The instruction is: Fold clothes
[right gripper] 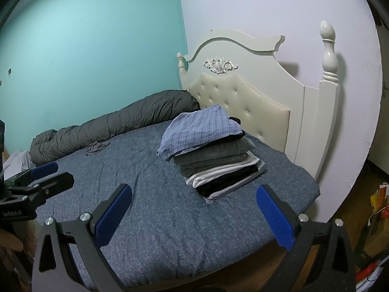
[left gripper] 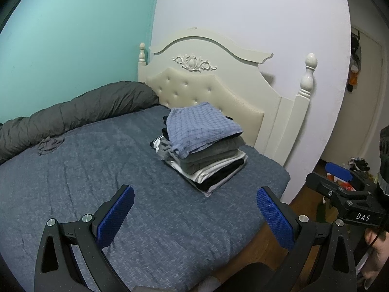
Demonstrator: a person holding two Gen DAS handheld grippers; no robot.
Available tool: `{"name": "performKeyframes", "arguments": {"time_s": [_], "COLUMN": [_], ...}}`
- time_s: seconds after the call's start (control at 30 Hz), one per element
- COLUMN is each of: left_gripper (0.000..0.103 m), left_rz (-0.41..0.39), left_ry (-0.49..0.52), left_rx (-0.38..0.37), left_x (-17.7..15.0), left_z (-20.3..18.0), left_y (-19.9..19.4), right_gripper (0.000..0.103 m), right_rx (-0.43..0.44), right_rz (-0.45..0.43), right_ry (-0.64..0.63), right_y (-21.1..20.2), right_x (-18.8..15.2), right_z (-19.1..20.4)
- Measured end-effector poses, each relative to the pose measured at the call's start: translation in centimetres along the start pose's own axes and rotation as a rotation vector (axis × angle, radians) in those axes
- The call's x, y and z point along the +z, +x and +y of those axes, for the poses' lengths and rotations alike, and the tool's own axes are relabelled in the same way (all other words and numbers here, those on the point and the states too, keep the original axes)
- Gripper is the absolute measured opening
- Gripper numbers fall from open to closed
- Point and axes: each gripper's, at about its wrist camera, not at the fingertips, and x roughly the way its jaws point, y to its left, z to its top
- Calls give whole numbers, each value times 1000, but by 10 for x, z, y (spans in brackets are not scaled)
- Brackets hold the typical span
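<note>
Left wrist view: left gripper (left gripper: 195, 215) is held above the blue bedspread (left gripper: 73, 182), jaws spread wide, nothing between the blue pads (left gripper: 116, 219). Right gripper (right gripper: 194, 215) is likewise held wide and empty over the same bedspread (its side profile is also caught at the right edge of the left wrist view). A stack of folded clothes (left gripper: 204, 150) is seen near the cream headboard (left gripper: 206, 73), well apart from both grippers; a blue checked garment (left gripper: 201, 126) is laid on top, with grey, white and black layers under it. A small crumpled grey garment (left gripper: 49, 144) is left unfolded further across the bed, just beside a rolled dark grey duvet (left gripper: 73, 112) along the teal wall.
</note>
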Motion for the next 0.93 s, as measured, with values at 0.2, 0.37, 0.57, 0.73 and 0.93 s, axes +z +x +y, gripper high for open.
{"name": "performKeyframes", "arguments": {"time_s": [0.2, 0.37, 0.57, 0.73, 0.93], "left_gripper": [103, 103, 103, 103, 102], "left_rz": [2, 5, -4, -6, -24], "left_ry": [-9, -32, -18, -16, -11], "left_rx": [-2, -3, 3, 10, 12], "left_x": [0, 0, 1, 0, 0], "left_z": [0, 2, 0, -1, -2], "left_y": [0, 0, -2, -1, -2], "right_gripper": [102, 102, 102, 102, 102], "right_rx": [2, 1, 1, 1, -1], "right_rz": [-5, -6, -2, -3, -5], "right_ry": [-2, 1, 4, 4, 7], "right_y": [-2, -2, -1, -2, -2], "right_x": [1, 0, 0, -1, -2], "right_z": [1, 0, -1, 0, -1]}}
